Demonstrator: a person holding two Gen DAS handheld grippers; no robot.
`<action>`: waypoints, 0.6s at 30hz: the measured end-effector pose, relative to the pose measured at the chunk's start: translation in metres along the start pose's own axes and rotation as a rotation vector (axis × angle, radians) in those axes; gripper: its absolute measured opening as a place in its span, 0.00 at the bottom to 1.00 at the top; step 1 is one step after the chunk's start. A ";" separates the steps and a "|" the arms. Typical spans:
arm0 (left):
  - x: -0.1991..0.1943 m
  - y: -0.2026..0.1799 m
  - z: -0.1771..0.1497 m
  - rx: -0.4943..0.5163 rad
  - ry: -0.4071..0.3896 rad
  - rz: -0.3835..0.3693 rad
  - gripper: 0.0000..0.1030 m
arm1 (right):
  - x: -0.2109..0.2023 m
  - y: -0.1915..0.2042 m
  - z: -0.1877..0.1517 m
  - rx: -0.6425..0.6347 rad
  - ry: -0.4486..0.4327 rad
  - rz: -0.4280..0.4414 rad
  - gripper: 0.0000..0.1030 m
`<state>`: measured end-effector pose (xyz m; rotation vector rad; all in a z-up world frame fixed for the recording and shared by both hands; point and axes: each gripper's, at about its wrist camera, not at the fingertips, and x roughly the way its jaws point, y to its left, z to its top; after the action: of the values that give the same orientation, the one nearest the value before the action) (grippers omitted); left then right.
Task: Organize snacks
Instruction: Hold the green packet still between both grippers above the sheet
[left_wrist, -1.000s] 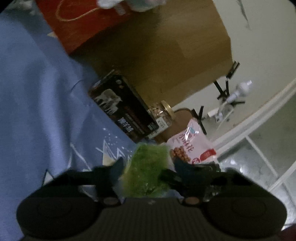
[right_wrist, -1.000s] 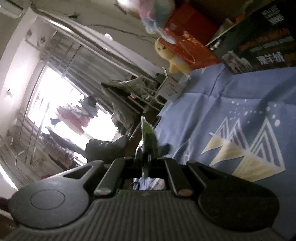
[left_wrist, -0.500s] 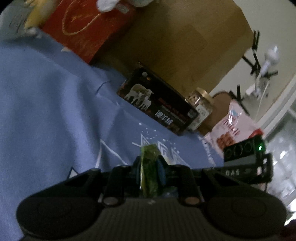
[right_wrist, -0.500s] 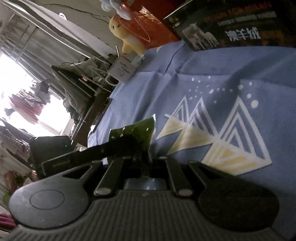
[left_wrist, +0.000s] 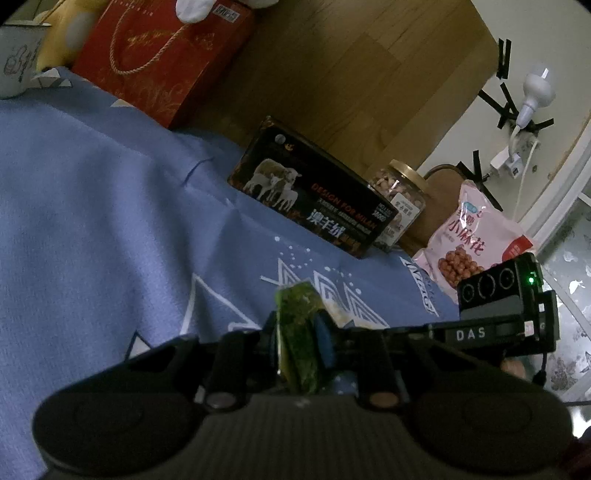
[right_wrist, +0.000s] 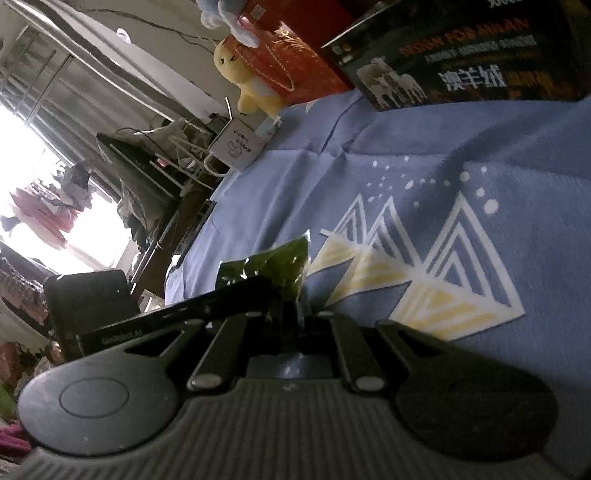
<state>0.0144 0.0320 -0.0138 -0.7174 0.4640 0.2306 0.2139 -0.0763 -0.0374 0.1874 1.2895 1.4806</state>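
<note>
Both tongs clamp the same green packet (left_wrist: 300, 334): the left tongs (left_wrist: 300, 338) pinch it between blue-padded fingers (left_wrist: 325, 338), and in the right wrist view the right tongs (right_wrist: 293, 314) grip the packet (right_wrist: 275, 264) low down, with the left gripper's black body lying across it from the left. The packet hangs just over a blue cloth (left_wrist: 110, 240) printed with white and yellow triangles (right_wrist: 424, 280) (whether it touches the cloth I cannot tell). At the far edge of the cloth a black box (left_wrist: 314, 210) with sheep on it stands on its long side; just beside it is a glass jar (left_wrist: 400, 195) with a gold lid, then a pink snack bag (left_wrist: 476, 236). Further left stands a red gift bag (left_wrist: 159, 59) against a wooden panel (left_wrist: 351, 74), next to a yellow plush toy (right_wrist: 245, 81).
</note>
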 end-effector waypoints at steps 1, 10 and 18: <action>0.001 0.000 0.000 -0.003 0.001 -0.001 0.20 | 0.000 0.000 0.000 0.003 -0.002 -0.001 0.10; 0.001 0.001 0.000 -0.011 0.003 -0.006 0.20 | 0.000 0.004 -0.001 -0.028 -0.005 -0.018 0.09; 0.001 0.001 0.000 -0.022 0.002 -0.008 0.20 | 0.002 0.011 -0.004 -0.056 -0.027 -0.060 0.04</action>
<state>0.0152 0.0328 -0.0153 -0.7408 0.4611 0.2281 0.2037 -0.0751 -0.0309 0.1306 1.2203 1.4562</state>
